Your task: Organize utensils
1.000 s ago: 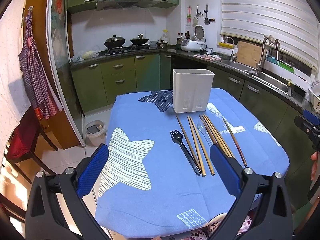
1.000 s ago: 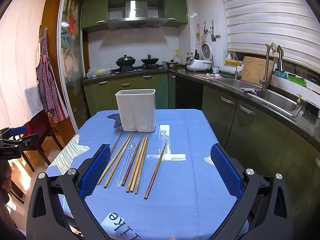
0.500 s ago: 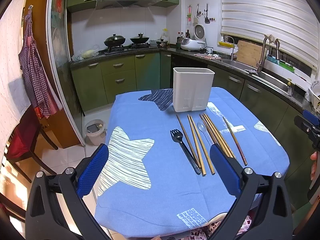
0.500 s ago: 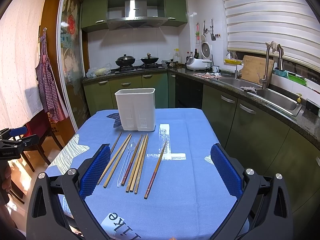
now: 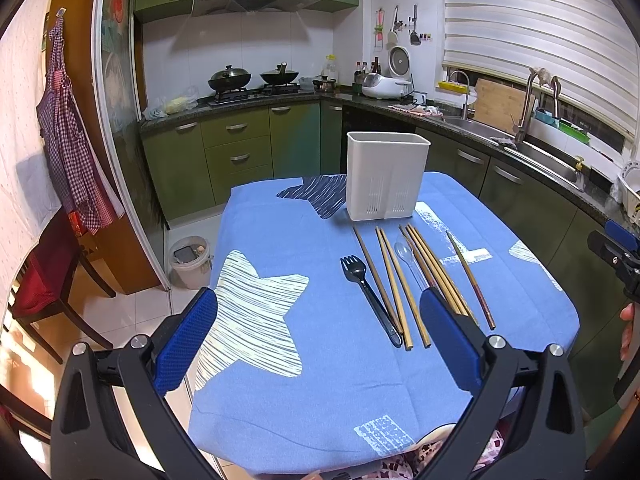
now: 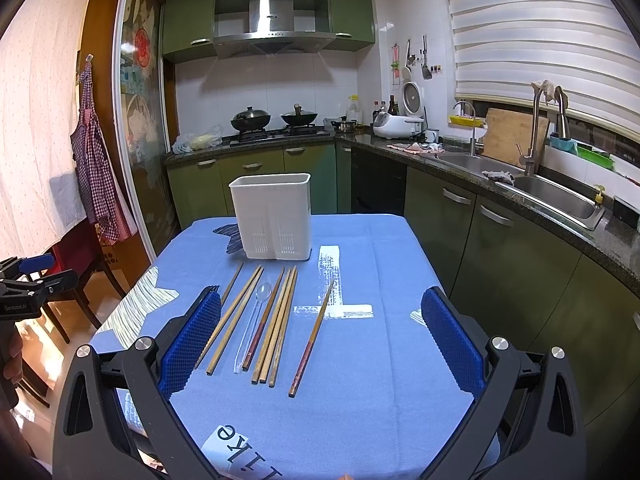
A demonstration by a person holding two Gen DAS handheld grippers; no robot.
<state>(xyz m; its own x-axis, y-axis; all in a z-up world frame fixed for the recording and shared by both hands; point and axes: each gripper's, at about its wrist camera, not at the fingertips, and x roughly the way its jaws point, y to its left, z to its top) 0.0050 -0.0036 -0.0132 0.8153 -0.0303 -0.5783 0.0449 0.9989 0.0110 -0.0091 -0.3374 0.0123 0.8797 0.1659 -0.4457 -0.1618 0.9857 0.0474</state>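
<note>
above the near edge of the desk, both hand-held grippers hang level and point forward toward the kitchen. the left hand-held gripper sits over the left half of the blue cloth, its two blue-padded fingers spread wide with nothing between them. the right hand-held gripper hovers over the right half, its fingers equally wide apart and empty; in the left wrist view it also shows at the far right edge, with part of a hand behind it.

one white holder stands upright at the far middle of the desk. in front of it the utensils lie flat in a loose row, all roughly parallel and pointing toward the holder. from left to right there is one black fork, then one single chopstick, then a pair of light wooden chopsticks, one clear plastic spoon, a tight bundle of chopsticks whose exact count i cannot tell, and one dark-tipped chopstick lying a little apart on the right. nothing is in the grip of either tool.
</note>
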